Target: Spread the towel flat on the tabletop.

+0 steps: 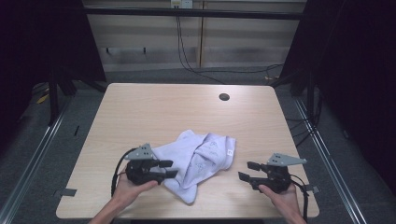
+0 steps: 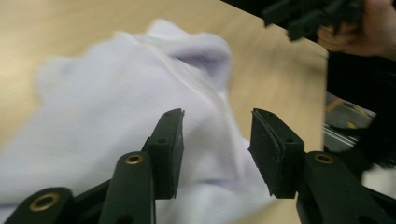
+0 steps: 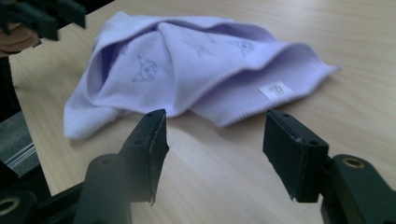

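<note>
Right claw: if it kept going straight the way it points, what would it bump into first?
Most likely the lilac cloth: the open right claw points across bare table toward its near edge.

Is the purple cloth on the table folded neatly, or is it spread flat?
Neither: the cloth lies loosely bunched, with uneven layers overlapping and edges not lined up, its white label facing up.

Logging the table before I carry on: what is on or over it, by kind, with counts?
Cloth, lilac, crumpled: 1
Label on the cloth, white: 1
Grippers, black, jaws open, empty: 2, left gripper and right gripper
Table hole: 1
Total: 5
</note>
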`<state>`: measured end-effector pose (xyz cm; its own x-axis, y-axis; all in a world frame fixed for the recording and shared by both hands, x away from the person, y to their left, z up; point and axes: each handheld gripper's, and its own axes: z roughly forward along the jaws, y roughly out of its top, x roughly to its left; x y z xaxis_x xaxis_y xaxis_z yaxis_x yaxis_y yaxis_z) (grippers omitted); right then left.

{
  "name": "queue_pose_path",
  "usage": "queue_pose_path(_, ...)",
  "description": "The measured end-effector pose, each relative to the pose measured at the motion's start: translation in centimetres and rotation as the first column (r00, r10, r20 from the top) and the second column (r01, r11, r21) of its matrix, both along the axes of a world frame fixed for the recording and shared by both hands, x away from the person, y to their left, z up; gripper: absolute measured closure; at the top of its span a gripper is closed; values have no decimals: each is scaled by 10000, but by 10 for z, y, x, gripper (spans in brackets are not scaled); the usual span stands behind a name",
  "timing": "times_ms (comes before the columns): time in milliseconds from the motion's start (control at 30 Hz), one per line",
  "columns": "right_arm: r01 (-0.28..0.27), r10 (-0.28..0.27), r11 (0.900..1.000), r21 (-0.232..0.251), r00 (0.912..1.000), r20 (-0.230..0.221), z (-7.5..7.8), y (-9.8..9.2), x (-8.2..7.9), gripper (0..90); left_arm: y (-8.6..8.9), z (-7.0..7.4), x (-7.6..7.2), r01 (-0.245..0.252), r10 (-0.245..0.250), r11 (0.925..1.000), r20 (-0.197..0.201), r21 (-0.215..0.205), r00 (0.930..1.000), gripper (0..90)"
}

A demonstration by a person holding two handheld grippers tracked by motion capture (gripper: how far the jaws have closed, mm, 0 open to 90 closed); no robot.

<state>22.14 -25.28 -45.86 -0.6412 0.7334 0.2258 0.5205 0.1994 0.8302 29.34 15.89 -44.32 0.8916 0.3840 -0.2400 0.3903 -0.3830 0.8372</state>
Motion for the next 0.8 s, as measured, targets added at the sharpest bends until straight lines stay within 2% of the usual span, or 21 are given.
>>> queue_pose_path(33, -115, 115, 9999, -6, 9999, 49, 2, 6, 5, 410, -1, 1, 9, -107, 107, 9999, -27, 68, 9999, 576)
queue_pose_path(67, -289, 289, 9996, -21, 9995, 87, 5, 13, 11, 424, -3, 2, 17, 168, -167, 9998, -89, 94, 9998, 620)
queue_pose_path(100, -465, 465, 9989, -20, 9988, 147, 8, 21, 17, 447, -6, 2, 25, 200, -203, 9992, 69, 336, 9998, 660)
queue_pose_path(133, -801, 801, 9968, -9, 9963, 296, 14, 36, 30, 479, -9, 1, 32, -97, 78, 9982, 317, 589, 9995, 637)
queue_pose_path(167, -801, 801, 9968, -9, 9963, 296, 14, 36, 30, 479, -11, -2, 40, -49, 48, 9991, 22, 410, 10000, 637)
queue_pose_path(200, -944, 944, 9955, -3, 9950, 337, 16, 43, 38, 495, -13, -7, 48, 80, -71, 9990, -199, 448, 9998, 626)
queue_pose_path(233, -1027, 1024, 9947, 37, 9939, 402, 17, 50, 46, 505, -15, -12, 52, -146, 147, 9977, -14, 666, 9999, 608)
queue_pose_path(267, -1154, 1151, 9933, 73, 9929, 311, 14, 62, 61, 503, -19, -21, 56, -204, 220, 9968, -205, 768, 9995, 536)
queue_pose_path(300, -1154, 1151, 9933, 73, 9929, 311, 14, 62, 61, 503, -19, -21, 56, -204, 220, 9968, -205, 768, 9995, 478)
queue_pose_path(333, -1198, 1196, 9922, 335, 9928, 102, 2, 72, 71, 498, -22, -22, 57, -421, 415, 9928, 71, 1122, 9991, 416)
queue_pose_path(367, -1198, 1196, 9922, 335, 9928, 102, 2, 72, 71, 498, -24, -24, 58, -405, 405, 9921, 27, 1184, 9992, 416)
queue_pose_path(400, -1337, 1332, 9905, -316, 9909, -172, -12, 84, 75, 480, -25, -26, 60, -269, 286, 9948, -162, 982, 9995, 409)
queue_pose_path(433, -1337, 1332, 9905, -316, 9909, -172, -12, 84, 75, 480, -27, -28, 59, -222, 249, 9942, -243, 1055, 9994, 409)
queue_pose_path(467, -1337, 1328, 9894, -558, 9909, -194, -16, 88, 74, 469, -29, -31, 59, -40, 79, 9922, -309, 1244, 9995, 402)
queue_pose_path(500, -1442, 1425, 9885, -452, 9891, -382, -20, 89, 75, 462, -29, -33, 58, -5, 50, 9913, -336, 1320, 9994, 427)
queue_pose_path(533, -1403, 1382, 9872, -754, 9899, -332, -23, 92, 72, 465, -30, -35, 57, 47, 6, 9926, -437, 1214, 9990, 510)
queue_pose_path(567, -1403, 1382, 9872, -754, 9899, -332, -23, 92, 72, 465, -30, -35, 56, 260, -210, 9919, -415, 1240, 9989, 510)
queue_pose_path(633, -1143, 1118, 9915, -617, 9928, -427, -26, 92, 71, 498, -31, -36, 52, 621, -560, 9897, -507, 1286, 9971, 631)
queue_pose_path(700, -925, 880, 9924, -815, 9945, -571, -29, 92, 72, 523, -32, -36, 47, 878, -804, 9870, -601, 1345, 9950, 723)
queue_pose_path(800, -794, 737, 9926, -917, 9952, -639, -32, 90, 73, 655, -27, -32, 44, 997, -921, 9887, -710, 1118, 9932, 780)
